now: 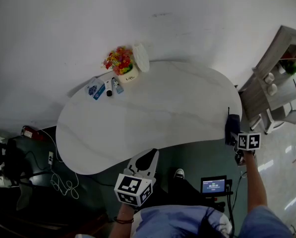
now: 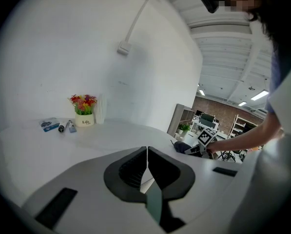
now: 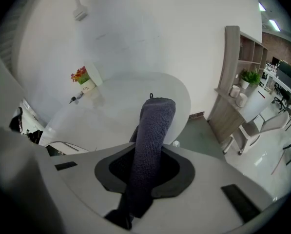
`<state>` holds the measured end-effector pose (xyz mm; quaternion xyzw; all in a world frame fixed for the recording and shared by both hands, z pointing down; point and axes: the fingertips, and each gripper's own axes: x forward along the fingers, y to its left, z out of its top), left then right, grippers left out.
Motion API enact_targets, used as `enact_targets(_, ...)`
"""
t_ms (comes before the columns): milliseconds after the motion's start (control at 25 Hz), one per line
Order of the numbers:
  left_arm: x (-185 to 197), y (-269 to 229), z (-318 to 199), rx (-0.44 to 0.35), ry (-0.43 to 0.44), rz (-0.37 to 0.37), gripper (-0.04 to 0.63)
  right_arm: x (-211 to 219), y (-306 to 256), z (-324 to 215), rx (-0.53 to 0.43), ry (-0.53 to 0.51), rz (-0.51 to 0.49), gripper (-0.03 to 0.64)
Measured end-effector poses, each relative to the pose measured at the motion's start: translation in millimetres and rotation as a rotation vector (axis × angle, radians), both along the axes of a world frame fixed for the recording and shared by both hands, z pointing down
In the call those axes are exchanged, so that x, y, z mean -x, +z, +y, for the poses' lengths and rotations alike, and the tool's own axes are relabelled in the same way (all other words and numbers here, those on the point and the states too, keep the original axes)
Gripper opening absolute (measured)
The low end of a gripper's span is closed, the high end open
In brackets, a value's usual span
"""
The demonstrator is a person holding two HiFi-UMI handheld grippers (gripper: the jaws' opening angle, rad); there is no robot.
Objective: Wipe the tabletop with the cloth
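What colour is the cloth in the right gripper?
Dark bluish-grey cloth, knit texture; shows best in the right gripper view.

Cannot see where the jaws of the right gripper [image 3: 150,150] meet, since the cloth [image 3: 152,130] clamped between them covers the line. Cannot trace the cloth's lower end either, lost in shadow at 6 o'clock of that view. From the head view, cannot make out the cloth's folds, only a dark lump at the 3 o'clock edge of the tabletop [image 1: 177,113]. Cannot identify the small items [image 1: 104,88] at 10 o'clock beside the flower pot [image 1: 128,75], nor read their print. Cannot see all of the shelf unit [image 1: 281,53], cut off at 3 o'clock, nor the person's torso [image 1: 187,222], cut off at 6 o'clock.
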<state>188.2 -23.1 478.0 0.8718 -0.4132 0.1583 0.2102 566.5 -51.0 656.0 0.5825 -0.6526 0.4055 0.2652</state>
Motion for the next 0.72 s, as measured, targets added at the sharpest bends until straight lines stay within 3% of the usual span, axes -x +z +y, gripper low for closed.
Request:
enact_targets(240,4,3,5,0.01,-0.016,-0.017,0.017,16,-17,-6,-0.058,0.003,-0.052,0.074)
enact_targets(720,30,5,25,0.033,-0.082,-0.032,0.017,134,-54,-4,-0.146,-0.164,-0.235,0.074)
